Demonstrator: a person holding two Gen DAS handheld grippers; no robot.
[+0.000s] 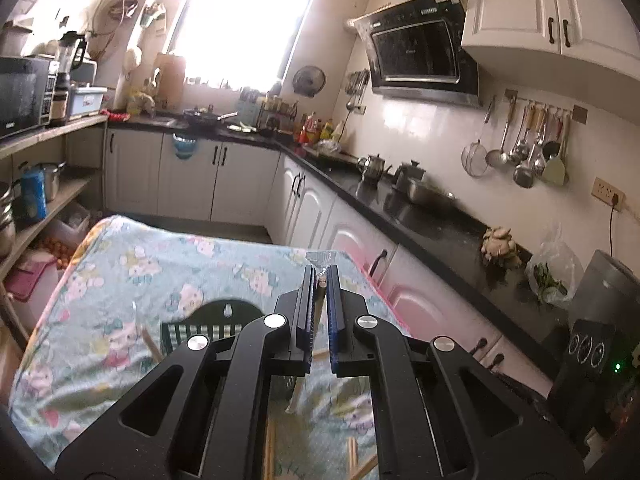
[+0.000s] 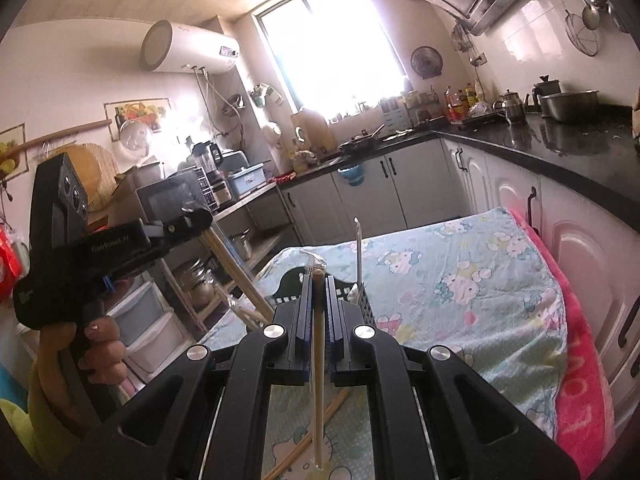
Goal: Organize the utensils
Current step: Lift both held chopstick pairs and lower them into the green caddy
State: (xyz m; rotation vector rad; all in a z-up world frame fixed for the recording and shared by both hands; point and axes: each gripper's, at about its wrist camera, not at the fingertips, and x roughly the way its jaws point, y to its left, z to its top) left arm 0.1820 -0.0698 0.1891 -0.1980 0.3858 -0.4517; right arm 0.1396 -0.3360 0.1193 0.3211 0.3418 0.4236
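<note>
My left gripper [image 1: 320, 276] is shut on a pair of wooden chopsticks in a clear wrapper [image 1: 319, 259], whose lower end hangs below the jaws. The right wrist view shows that gripper [image 2: 198, 216] raised at the left in a hand [image 2: 100, 348], its chopsticks [image 2: 236, 272] slanting down to the table. My right gripper [image 2: 319, 280] is shut on another wrapped chopstick [image 2: 318, 360], held almost upright. Just beyond both grippers stands a black slotted utensil basket [image 1: 204, 322] [image 2: 366, 304], with a thin pale stick [image 2: 358, 248] upright in it. Loose chopsticks [image 2: 316, 432] lie on the cloth under the right gripper.
The table wears a pale blue cartoon-cat cloth [image 1: 168, 268] [image 2: 460, 292] with a pink towel [image 2: 580, 392] along its right edge. White cabinets and a black counter [image 1: 420, 216] with pots run along the right. Open shelves [image 1: 44, 200] with a microwave stand at the left.
</note>
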